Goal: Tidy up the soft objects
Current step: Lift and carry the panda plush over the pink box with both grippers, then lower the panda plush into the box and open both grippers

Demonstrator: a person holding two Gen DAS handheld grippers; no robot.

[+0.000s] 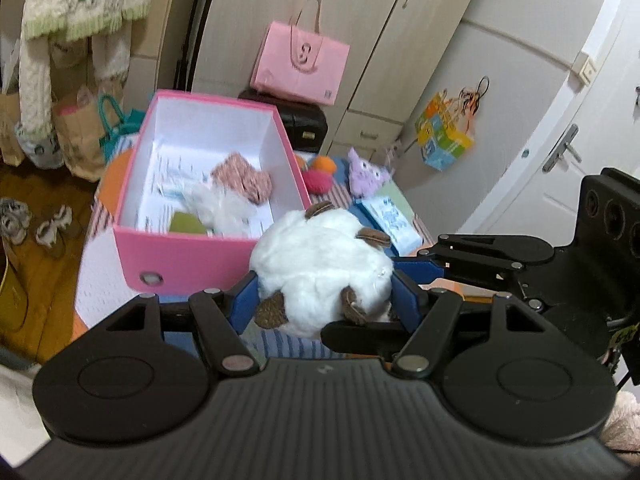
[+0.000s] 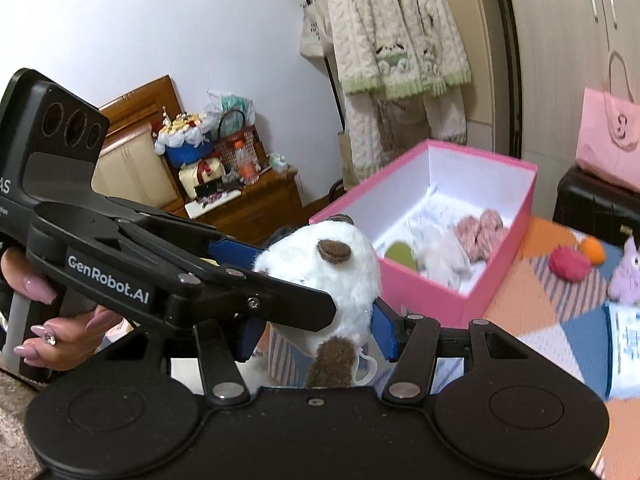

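A white plush toy (image 1: 320,256) with brown patches hangs in the air just in front of the open pink box (image 1: 180,256). My left gripper (image 1: 324,300) is shut on it, blue pads pressing both its sides. My right gripper (image 1: 372,300) comes in from the right and is shut on the same toy. In the right wrist view the plush toy (image 2: 332,280) sits between my right gripper's (image 2: 316,336) blue pads, while the left gripper (image 2: 296,284) clamps it from the left. The pink box (image 2: 420,292) holds a pink knitted piece (image 2: 480,232), a white fluffy item (image 2: 440,256) and a green thing (image 2: 400,254).
On the patterned cover right of the box lie a red yarn ball (image 2: 570,264), an orange ball (image 2: 592,250), a purple plush (image 1: 366,174) and a blue-white packet (image 1: 390,220). A pink bag (image 1: 300,64) rests on a black case before wardrobes. Knitwear (image 2: 400,40) hangs at the back.
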